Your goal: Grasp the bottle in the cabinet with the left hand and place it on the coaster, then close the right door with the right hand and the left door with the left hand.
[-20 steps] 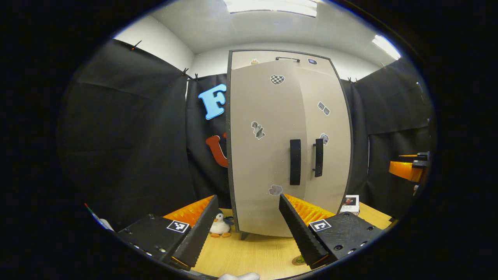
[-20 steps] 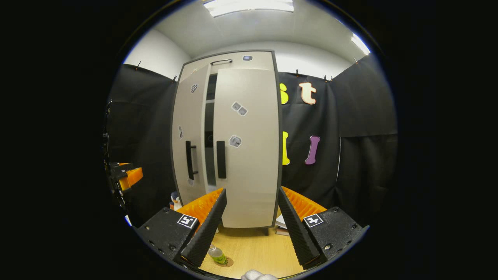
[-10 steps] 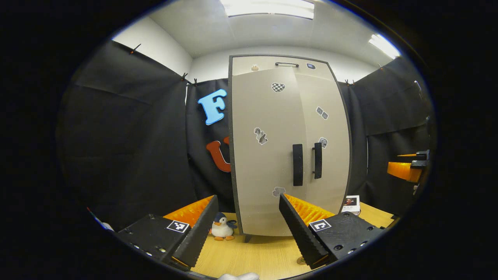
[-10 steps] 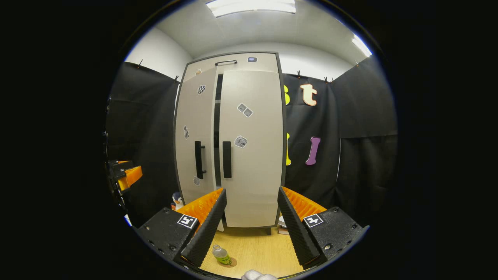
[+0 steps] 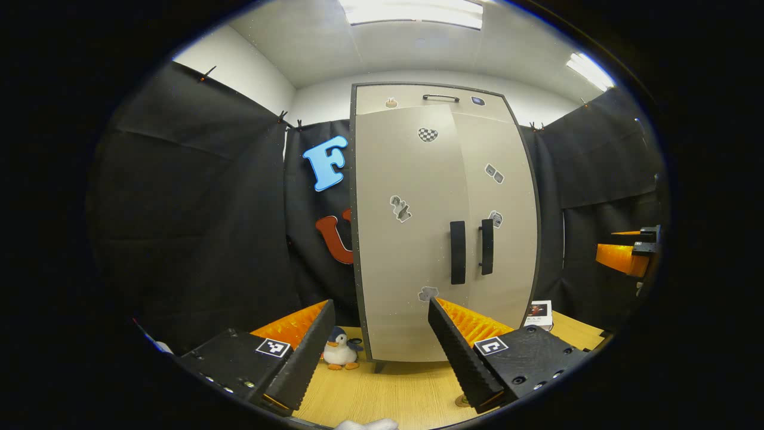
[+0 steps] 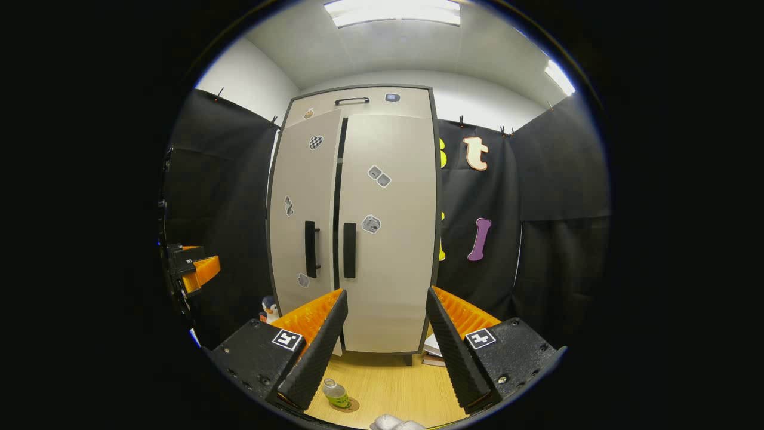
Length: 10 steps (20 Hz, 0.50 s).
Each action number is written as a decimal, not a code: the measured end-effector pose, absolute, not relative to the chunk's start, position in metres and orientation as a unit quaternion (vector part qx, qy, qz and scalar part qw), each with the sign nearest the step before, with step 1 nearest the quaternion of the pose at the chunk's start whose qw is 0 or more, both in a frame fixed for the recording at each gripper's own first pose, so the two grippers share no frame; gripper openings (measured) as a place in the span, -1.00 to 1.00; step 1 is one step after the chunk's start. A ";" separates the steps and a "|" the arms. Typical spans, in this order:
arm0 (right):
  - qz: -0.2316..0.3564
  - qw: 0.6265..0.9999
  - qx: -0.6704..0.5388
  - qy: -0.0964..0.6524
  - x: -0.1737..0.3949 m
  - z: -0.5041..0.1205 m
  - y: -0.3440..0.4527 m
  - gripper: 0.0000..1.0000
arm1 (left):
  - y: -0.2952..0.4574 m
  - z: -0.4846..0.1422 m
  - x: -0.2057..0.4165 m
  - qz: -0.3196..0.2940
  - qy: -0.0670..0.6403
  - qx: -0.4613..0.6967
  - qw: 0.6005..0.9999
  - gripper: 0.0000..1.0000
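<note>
The cabinet (image 6: 358, 227) stands on the bench (image 6: 388, 388); its right door (image 6: 388, 239) looks shut, the left door (image 5: 406, 239) a crack ajar. I'd push it flush. Both my hand-held grippers, left (image 5: 376, 352) and right (image 6: 385, 346), gape wide, empty. The bottle (image 6: 335, 393) stands on its coaster (image 6: 346, 406).

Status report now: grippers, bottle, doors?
Both grippers open, holding nothing. Bottle upright on coaster. Right door shut, left door slightly ajar. Nothing in the way.

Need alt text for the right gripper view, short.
A tall cabinet on a wooden table, left door slightly ajar, right door shut. The open right tool points at it; a bottle stands on a coaster.
</note>
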State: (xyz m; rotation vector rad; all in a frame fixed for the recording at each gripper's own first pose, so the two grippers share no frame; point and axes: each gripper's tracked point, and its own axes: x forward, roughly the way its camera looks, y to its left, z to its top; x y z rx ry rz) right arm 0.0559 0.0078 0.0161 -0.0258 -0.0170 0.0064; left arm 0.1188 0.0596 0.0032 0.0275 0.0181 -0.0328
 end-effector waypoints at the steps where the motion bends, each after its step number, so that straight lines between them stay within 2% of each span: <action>1: 0.002 1.000 -0.014 -0.008 0.055 0.015 0.006 0.63 | 0.059 0.003 0.120 -0.017 0.011 0.013 1.000 0.92; 10: -0.001 1.000 -0.010 -0.004 0.058 0.010 0.001 0.63 | 0.053 -0.002 0.122 -0.019 0.018 0.008 1.000 0.92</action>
